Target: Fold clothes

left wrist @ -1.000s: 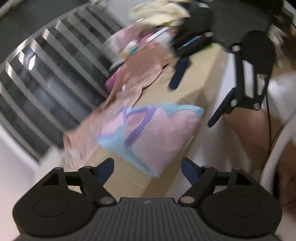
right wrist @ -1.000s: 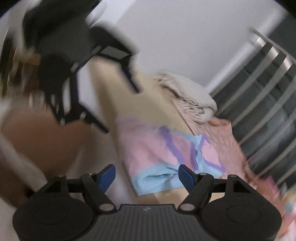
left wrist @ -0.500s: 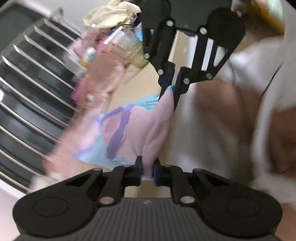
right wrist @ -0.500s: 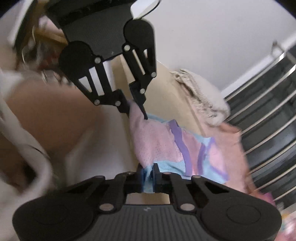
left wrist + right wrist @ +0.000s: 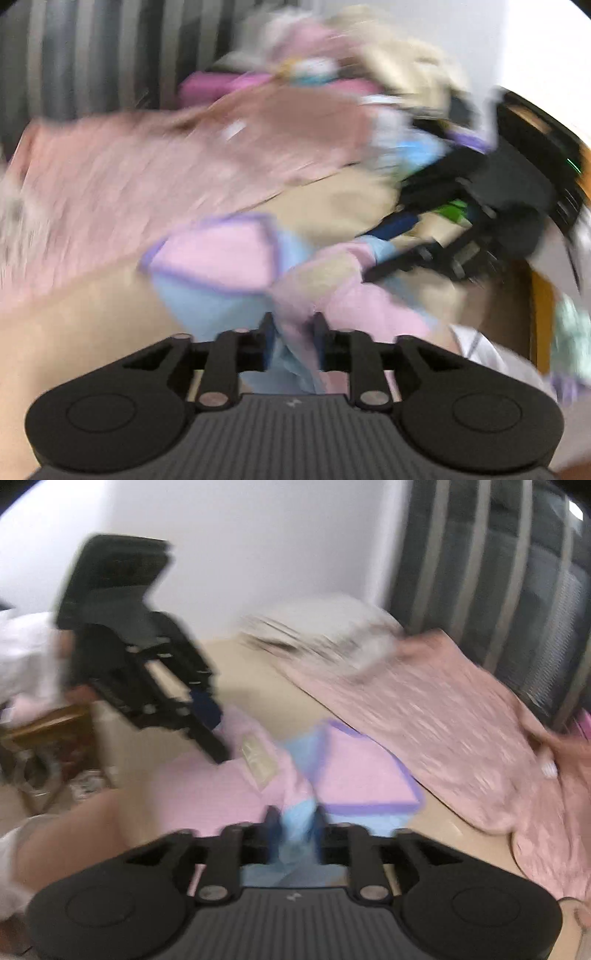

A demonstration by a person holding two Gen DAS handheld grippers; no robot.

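A pink garment with light blue and purple trim (image 5: 221,254) lies partly on the beige table (image 5: 74,332). My left gripper (image 5: 293,332) is shut on a pink and blue edge of it. My right gripper (image 5: 295,827) is shut on its light blue edge (image 5: 295,819). The garment (image 5: 362,771) is lifted and bunched between the two grippers. The right gripper shows in the left wrist view (image 5: 424,240), and the left gripper shows in the right wrist view (image 5: 184,716). Both views are blurred.
A dusty pink cloth (image 5: 443,716) (image 5: 147,166) is spread along the table's far side. A grey-white folded textile (image 5: 325,627) lies at the far end. A heap of mixed clothes (image 5: 369,74) sits further back. Dark vertical bars (image 5: 498,554) stand behind.
A second ago both grippers were open above the flat garment. Both have since shut on its near edge and swung round with it, so that it is lifted and bunched.
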